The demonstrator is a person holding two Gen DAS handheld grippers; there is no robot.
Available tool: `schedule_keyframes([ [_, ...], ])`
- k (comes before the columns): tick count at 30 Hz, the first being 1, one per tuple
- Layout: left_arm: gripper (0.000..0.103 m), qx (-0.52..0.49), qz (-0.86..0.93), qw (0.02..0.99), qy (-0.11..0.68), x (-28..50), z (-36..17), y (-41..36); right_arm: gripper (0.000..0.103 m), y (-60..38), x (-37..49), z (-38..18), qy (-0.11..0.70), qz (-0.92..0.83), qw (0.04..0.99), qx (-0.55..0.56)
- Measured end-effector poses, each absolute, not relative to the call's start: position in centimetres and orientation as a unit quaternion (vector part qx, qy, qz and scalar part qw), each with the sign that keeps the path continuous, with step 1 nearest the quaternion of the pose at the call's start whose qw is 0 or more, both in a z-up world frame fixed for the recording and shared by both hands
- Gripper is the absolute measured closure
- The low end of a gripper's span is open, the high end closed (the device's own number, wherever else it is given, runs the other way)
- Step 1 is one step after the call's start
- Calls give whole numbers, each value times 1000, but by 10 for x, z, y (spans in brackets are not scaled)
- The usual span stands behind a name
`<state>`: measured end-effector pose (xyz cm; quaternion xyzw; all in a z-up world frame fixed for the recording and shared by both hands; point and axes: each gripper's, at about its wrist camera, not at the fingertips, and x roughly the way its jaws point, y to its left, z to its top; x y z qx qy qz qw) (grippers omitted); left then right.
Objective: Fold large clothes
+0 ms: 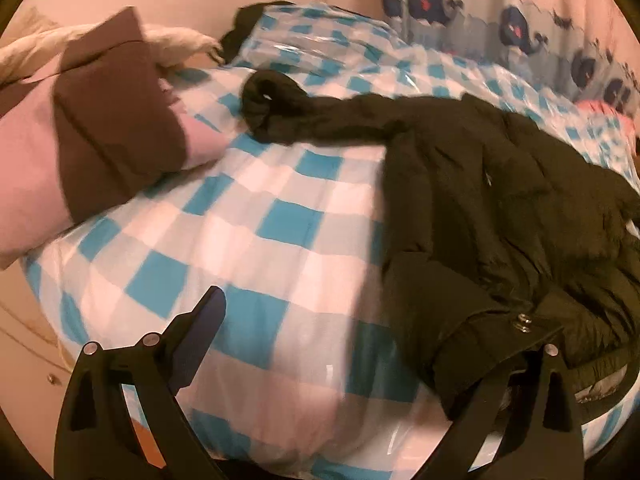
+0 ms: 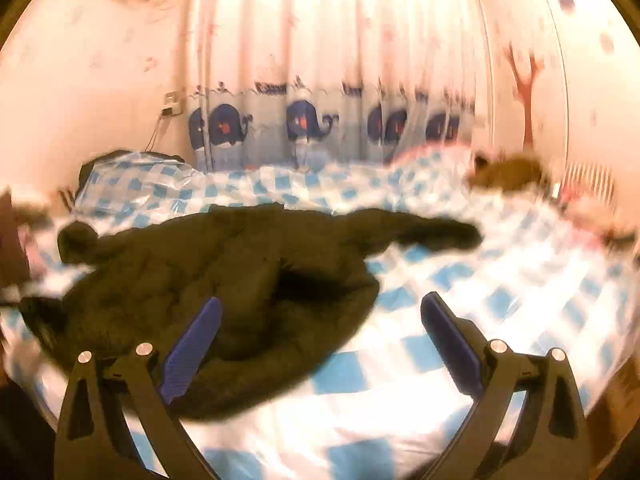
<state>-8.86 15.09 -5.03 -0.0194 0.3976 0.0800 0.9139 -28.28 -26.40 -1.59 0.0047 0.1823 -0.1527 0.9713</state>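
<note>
A dark puffer jacket [image 1: 500,200] lies spread on the blue-and-white checked bed cover [image 1: 260,240]. One sleeve reaches up-left to its cuff [image 1: 268,100]. My left gripper [image 1: 360,316] is open wide at the jacket's near hem. Its left finger [image 1: 200,336] is over bare cover, and the right finger is hidden under the hem with its snap buttons [image 1: 524,322]. In the right wrist view the jacket [image 2: 240,272] is blurred, with a sleeve [image 2: 440,232] pointing right. My right gripper [image 2: 320,304] is open and holds nothing. Its left pad [image 2: 192,348] is over the jacket's edge.
A brown and pink pillow [image 1: 104,128] lies at the left. A clear plastic-wrapped checked bundle [image 1: 320,36] sits at the bed's far side under a whale-print curtain [image 2: 312,120]. A brown plush toy [image 2: 512,172] lies far right. The bed's edge drops off at the lower left [image 1: 36,320].
</note>
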Motion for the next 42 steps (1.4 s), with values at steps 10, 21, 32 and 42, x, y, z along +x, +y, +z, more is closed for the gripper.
schedule_keyframes([
  [10, 11, -93, 84, 917, 379, -114, -28, 179, 7, -230, -192, -79, 339, -73, 938, -24],
  [21, 11, 7, -107, 932, 345, -137, -12, 59, 7, -273, -202, -117, 449, -179, 874, -44],
  [32, 10, 52, -201, 903, 375, -97, -39, -36, 7, -268, -154, -114, 435, -190, 873, -111],
  [42, 11, -38, -110, 889, 442, -50, -92, 78, 7, -319, -232, -60, 353, -239, 904, -13],
])
